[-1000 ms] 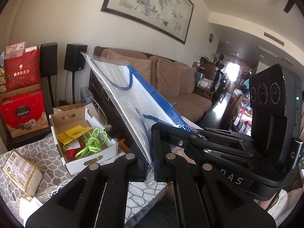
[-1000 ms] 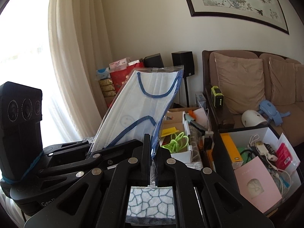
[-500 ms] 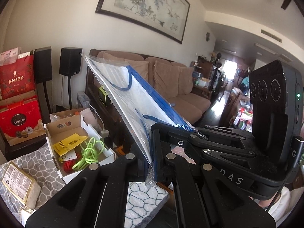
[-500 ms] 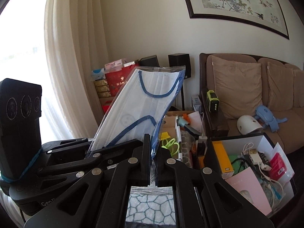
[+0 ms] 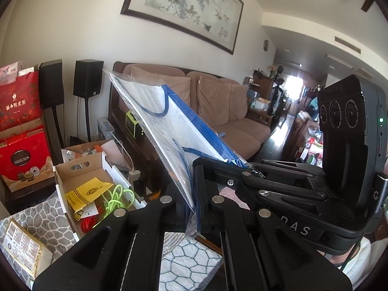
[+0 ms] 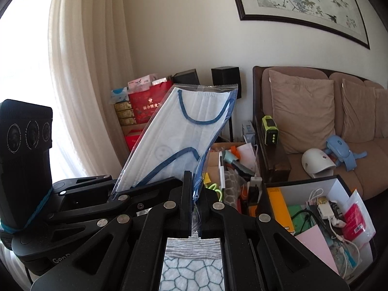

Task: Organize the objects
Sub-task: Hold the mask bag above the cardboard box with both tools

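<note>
White mask (image 6: pixel 184 131) with blue edging in clear bag; grey honeycomb-pattern mat (image 5: pixel 191 262) at 6 o'clock; tan sofa (image 6: pixel 315 111).

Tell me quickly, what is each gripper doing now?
Left gripper: shut on the bagged face mask.
Right gripper: shut on the same bagged face mask.
</note>
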The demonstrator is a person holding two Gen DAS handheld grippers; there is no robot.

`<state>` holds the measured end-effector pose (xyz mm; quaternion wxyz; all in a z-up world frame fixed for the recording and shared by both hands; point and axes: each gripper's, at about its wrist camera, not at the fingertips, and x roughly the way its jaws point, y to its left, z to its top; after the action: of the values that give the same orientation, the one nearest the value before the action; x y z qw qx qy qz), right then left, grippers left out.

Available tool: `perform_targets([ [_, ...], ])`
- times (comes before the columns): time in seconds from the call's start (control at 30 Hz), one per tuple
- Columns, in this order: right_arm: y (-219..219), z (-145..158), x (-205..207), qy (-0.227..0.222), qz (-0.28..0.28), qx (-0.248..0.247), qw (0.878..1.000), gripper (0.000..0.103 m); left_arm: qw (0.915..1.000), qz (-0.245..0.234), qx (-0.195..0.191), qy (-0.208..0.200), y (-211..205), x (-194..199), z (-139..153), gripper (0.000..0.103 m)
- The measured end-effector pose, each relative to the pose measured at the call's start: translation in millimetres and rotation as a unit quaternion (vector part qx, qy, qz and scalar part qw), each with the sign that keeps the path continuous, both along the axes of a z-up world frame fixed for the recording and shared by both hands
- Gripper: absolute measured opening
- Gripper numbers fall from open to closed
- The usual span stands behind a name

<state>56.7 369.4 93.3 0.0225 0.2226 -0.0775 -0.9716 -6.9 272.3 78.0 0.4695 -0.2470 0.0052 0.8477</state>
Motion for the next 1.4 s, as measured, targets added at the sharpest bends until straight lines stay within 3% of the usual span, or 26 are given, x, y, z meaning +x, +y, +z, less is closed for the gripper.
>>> perform_targets([
  [0.7,22.7,-23.7,-35.0,-0.028,0.005,-0.023,0.999,0.004,0.9994,0.006,-0.018,-0.03,18.0,-33.0,-20.9,0.002],
  [1.4,18.7,-79.7,-83.3,-0.097,0.027,-0.037,0.994,0.004,0.9941,0.032,-0.048,-0.092,6.9,-66.3,-73.1,0.002],
])
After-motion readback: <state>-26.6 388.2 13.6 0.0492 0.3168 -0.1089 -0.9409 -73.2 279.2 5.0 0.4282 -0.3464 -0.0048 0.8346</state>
